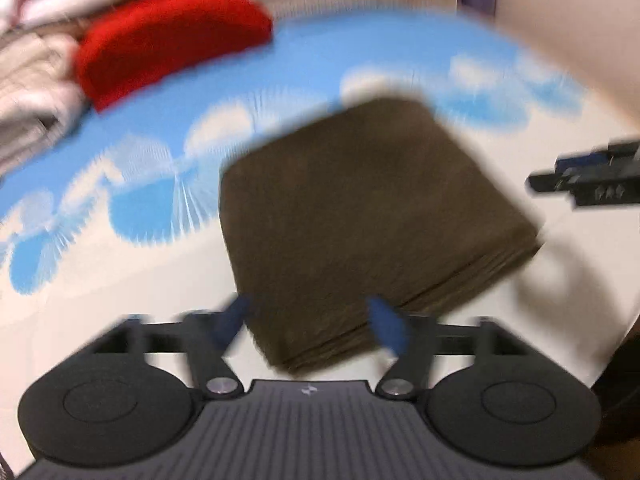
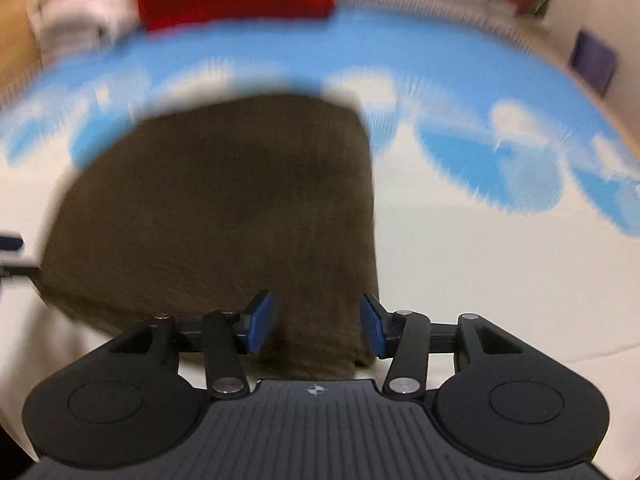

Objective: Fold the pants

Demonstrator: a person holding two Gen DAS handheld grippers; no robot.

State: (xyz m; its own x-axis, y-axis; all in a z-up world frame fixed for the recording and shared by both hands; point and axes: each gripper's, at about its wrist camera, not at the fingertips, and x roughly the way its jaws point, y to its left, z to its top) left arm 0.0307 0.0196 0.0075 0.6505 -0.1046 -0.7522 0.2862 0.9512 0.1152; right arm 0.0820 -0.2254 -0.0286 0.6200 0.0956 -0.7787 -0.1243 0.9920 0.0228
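Both tongs are spread wide and grasping nothing. Your left gripper [image 1: 314,322] has its blue pads [image 1: 234,320] either side of the near corner of the pants [image 1: 360,220], and your right gripper [image 2: 316,324] straddles the near right corner of the same bundle, pads [image 2: 260,322] apart with cloth showing between them. Whether any pad actually touches the fabric, you can't tell; everything is smeared with motion blur.

Those pants, dark brown, sit as a compact squarish stack on the cream and blue sheet [image 1: 120,264], roughly mid-bed. You can see several stacked layers along the near edge, so by the look of it the folding is about done.

Far left, a red folded garment [image 1: 172,36] lies next to pale folded clothes [image 1: 32,80], well apart from your bundle.

Handling call: this looks like soft, thick, fuzzy cloth, light enough but floppy, with no stiffness of its own. Pinch only the top ply and the stack will likely peel open. If you're moving it, take the whole thickness at the 2 near corners, pads closing over all layers, and lift evenly so it doesn't sag in the middle.
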